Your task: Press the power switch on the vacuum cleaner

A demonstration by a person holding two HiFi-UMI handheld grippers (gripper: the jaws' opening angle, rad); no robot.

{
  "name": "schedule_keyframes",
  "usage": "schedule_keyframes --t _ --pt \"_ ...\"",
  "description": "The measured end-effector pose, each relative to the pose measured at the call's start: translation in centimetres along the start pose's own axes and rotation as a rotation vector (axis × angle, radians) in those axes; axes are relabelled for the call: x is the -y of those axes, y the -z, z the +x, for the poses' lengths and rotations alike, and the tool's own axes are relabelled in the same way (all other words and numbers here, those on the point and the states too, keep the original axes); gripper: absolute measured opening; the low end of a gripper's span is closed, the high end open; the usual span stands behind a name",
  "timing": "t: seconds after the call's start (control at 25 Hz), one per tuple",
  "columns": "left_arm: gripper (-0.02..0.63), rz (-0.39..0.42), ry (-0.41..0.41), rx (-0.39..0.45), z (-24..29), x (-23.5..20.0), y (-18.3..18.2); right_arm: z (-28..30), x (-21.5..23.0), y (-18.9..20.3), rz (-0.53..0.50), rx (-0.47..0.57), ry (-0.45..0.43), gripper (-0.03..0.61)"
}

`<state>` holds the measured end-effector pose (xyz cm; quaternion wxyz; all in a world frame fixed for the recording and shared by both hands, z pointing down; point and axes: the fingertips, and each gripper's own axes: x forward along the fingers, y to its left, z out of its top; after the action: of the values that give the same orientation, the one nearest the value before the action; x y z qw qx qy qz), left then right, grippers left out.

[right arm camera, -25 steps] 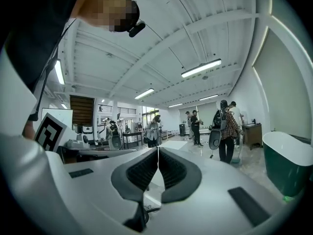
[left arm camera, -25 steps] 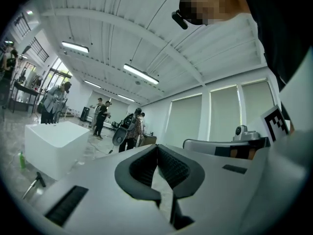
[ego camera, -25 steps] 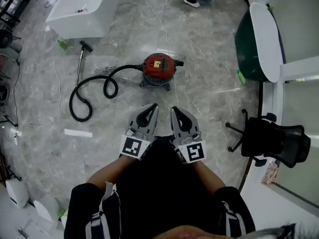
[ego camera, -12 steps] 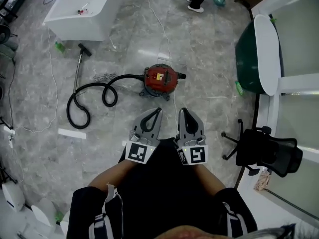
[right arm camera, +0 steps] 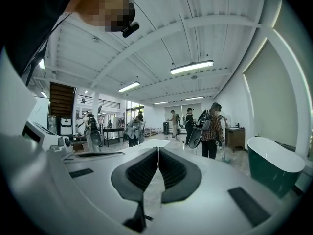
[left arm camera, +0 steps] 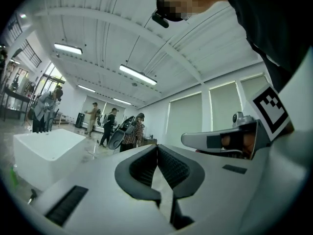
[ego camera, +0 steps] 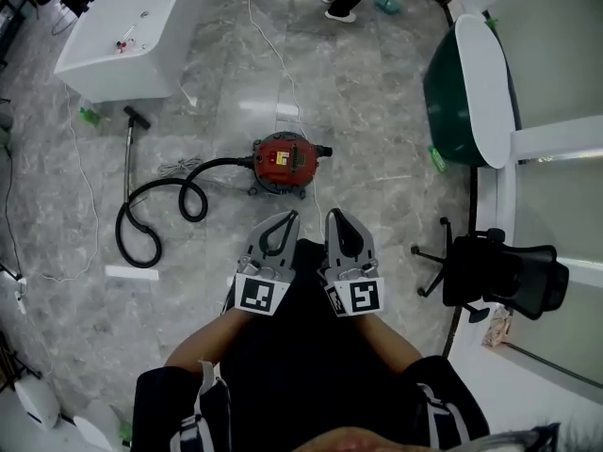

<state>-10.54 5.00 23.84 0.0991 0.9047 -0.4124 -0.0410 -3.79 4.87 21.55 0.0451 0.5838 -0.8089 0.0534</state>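
A red canister vacuum cleaner (ego camera: 284, 162) with a yellow label on top stands on the grey marble floor in the head view. Its black hose (ego camera: 151, 217) loops off to the left and ends in a wand with a floor nozzle (ego camera: 132, 130). My left gripper (ego camera: 286, 217) and right gripper (ego camera: 334, 215) are held side by side just near of the vacuum, well above the floor. Both are shut with nothing between the jaws. Both gripper views look level across the room and do not show the vacuum; the left gripper (left arm camera: 157, 148) and right gripper (right arm camera: 158, 151) tips meet.
A white bathtub (ego camera: 122, 31) stands at the upper left, a dark green tub (ego camera: 466, 83) at the upper right. A black office chair (ego camera: 495, 276) sits at the right. A white cable (ego camera: 283, 73) runs across the floor behind the vacuum. Several people (right arm camera: 208, 129) stand further off.
The view has shifted: the vacuum now lies closer to my grippers and slightly left. Both grippers stay shut and side by side.
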Motion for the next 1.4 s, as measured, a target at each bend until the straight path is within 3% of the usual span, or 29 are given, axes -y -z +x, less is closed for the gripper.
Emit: schedule_keyframes --t 0.44,0.68,0.84,1.12,1.28,1.4 --pt "0.02 -0.01 -0.132 -0.12 2.3 -2.1 2.8 1.7 1.0 1.5 0.073 -0.013 -0.112 0.02" --pt "0.02 0.011 -0.185 -0.12 4.4 -2.7 3.7 1.7 4.1 1.5 0.08 0.001 -0.11 0.02" --pt "0.02 -0.029 -0.236 -0.194 6.1 -4.3 5.8 2.7 5.4 2.2 0.091 -0.021 -0.086 0.02" --pt "0.02 -0.026 -0.194 -0.328 9.1 -8.0 11.9 5.3 5.5 1.6 0.148 -0.011 -0.074 0.02" --pt "0.02 -0.008 -0.134 -0.391 11.6 -9.0 16.1 7.2 5.6 1.7 0.113 0.035 -0.067 0.02" --pt "0.02 0.047 -0.094 -0.466 12.8 -9.7 19.5 8.3 5.1 2.5 0.057 0.051 -0.084 0.02"
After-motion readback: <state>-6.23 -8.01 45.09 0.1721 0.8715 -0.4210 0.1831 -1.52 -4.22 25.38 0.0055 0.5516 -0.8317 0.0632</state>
